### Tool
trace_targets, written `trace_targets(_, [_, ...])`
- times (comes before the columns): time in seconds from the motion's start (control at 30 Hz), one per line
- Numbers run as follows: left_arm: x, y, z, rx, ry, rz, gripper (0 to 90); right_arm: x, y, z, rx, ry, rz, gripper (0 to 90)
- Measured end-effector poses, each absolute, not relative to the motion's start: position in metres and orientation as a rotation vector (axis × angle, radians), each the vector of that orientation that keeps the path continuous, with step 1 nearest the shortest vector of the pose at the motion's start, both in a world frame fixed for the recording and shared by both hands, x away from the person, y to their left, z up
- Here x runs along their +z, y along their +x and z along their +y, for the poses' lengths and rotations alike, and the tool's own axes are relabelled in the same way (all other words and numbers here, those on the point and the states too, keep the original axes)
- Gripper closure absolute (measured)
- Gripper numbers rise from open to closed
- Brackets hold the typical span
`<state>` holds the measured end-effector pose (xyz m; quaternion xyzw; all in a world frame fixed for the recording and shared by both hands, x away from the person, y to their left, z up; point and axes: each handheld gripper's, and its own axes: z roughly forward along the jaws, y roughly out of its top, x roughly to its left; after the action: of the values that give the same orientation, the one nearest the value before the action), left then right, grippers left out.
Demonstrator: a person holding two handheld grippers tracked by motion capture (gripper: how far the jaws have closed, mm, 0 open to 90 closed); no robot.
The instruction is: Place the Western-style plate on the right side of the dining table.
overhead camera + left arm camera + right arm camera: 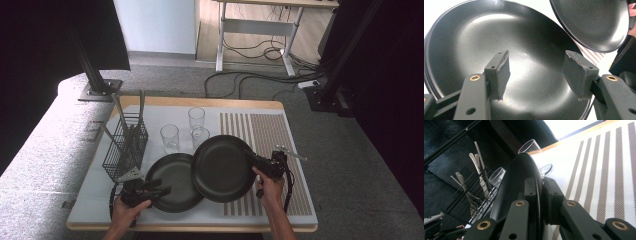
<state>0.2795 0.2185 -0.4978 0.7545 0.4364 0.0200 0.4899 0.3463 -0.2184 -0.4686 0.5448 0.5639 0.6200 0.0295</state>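
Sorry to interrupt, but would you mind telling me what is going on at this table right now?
A person works with a gripper in each hand. The right gripper is clamped on the rim of a black plate and holds it tilted, overlapping a second black plate on the table. The left gripper is open over that second plate. Behind stand three glasses and a wire cutlery basket.

No legible text, label or number anywhere.
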Motion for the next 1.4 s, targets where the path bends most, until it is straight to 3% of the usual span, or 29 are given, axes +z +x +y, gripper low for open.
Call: trace_targets(1.4, [-0.499,0.281,0.22,0.038,1.831,1.067,38.7,-0.489,0.387,-0.276,1.813,1.787,1.559,81.6])
